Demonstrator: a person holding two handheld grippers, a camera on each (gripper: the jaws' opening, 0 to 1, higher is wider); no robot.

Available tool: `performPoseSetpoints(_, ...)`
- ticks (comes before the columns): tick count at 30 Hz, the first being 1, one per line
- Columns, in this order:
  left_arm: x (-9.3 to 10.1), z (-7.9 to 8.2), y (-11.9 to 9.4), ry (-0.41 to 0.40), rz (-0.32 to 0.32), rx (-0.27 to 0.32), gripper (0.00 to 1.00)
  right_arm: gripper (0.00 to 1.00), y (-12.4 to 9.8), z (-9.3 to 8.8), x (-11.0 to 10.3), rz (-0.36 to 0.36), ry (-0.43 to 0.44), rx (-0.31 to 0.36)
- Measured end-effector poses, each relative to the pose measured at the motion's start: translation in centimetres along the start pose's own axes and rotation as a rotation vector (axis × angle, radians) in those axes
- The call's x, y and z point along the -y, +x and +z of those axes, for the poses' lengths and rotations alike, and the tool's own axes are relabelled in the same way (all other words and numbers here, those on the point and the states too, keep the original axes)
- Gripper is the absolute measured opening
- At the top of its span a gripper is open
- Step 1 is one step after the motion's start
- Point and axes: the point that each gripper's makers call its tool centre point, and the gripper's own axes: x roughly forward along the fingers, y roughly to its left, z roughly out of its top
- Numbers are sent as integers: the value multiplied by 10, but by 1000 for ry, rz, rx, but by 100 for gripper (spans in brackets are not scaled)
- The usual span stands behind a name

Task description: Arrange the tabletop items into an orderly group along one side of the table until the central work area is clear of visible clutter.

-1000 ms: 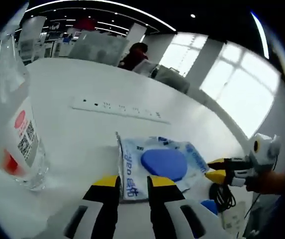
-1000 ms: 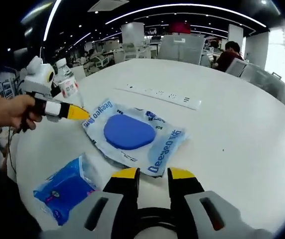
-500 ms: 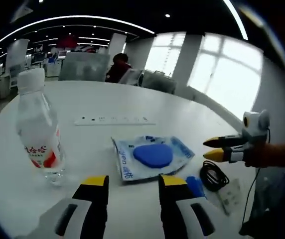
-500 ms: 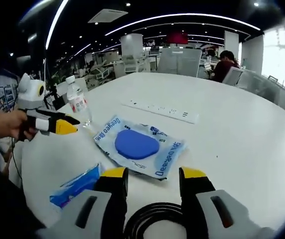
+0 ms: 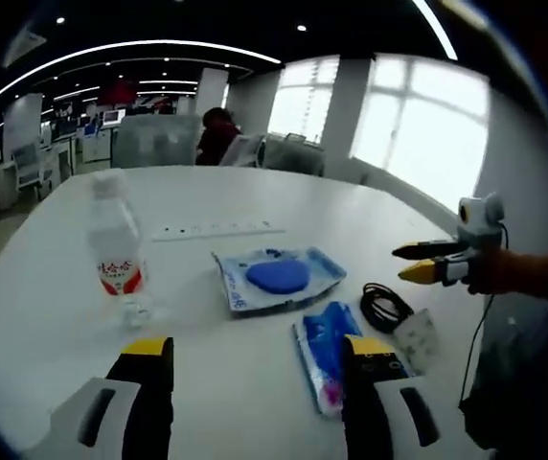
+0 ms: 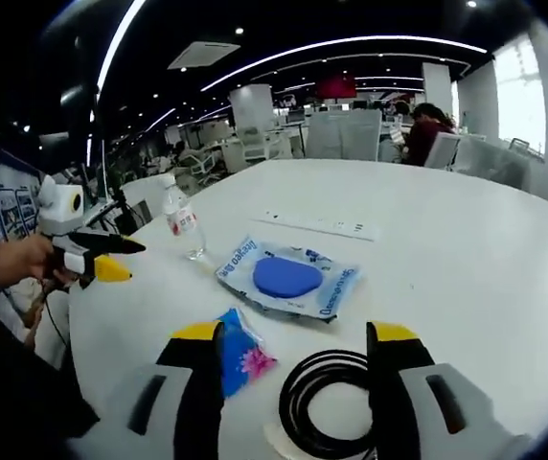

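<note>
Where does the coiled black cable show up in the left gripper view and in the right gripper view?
Left gripper view: the coiled black cable lies right of centre, just right of the wipes pack.
Right gripper view: the cable lies at the bottom, between that view's own tongs.
Shared landmark: the wipes pack with its blue oval lid.

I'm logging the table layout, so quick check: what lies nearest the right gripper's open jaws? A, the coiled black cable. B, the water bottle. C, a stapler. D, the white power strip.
A: the coiled black cable lies on the table right between the right gripper's spread jaws.
</note>
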Motion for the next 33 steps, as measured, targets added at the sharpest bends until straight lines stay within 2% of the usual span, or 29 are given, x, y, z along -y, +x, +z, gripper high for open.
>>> performPoseSetpoints(4, 10, 0, -19, 12, -7, 7, 77, 57, -11, -9, -9, 37, -63, -31)
performPoseSetpoints(8, 12, -3, -34, 39, 5, 8, 78, 58, -20, -18, -11, 57, -67, -52)
performPoseSetpoints(12, 12, -9, -43, 43, 9, 14, 80, 58, -29, -24, -10, 48, -51, -60)
performPoseSetpoints(13, 14, -12, -48, 41, 10, 15, 80, 59, -34, -31, -3, 25, -23, -70)
performPoseSetpoints(17, 13, -17, -57, 32, 16, 18, 82, 59, -45, -47, -3, -24, 53, -94)
performPoseSetpoints(19, 13, -22, -60, 27, 17, 15, 83, 59, -50, -60, -4, -58, 79, -128)
performPoseSetpoints(22, 14, -27, -65, 21, 15, 12, 84, 59, -53, -78, -2, -100, 142, -144)
performPoseSetpoints(25, 15, -29, -65, 15, 21, -5, 85, 59, -57, -86, -4, -136, 178, -153)
performPoseSetpoints(29, 14, -28, -69, 6, 27, 12, 85, 59, -56, -94, -6, -170, 255, -155)
performPoseSetpoints(33, 18, -30, -71, 11, 27, 15, 85, 57, -53, -103, -3, -202, 297, -161)
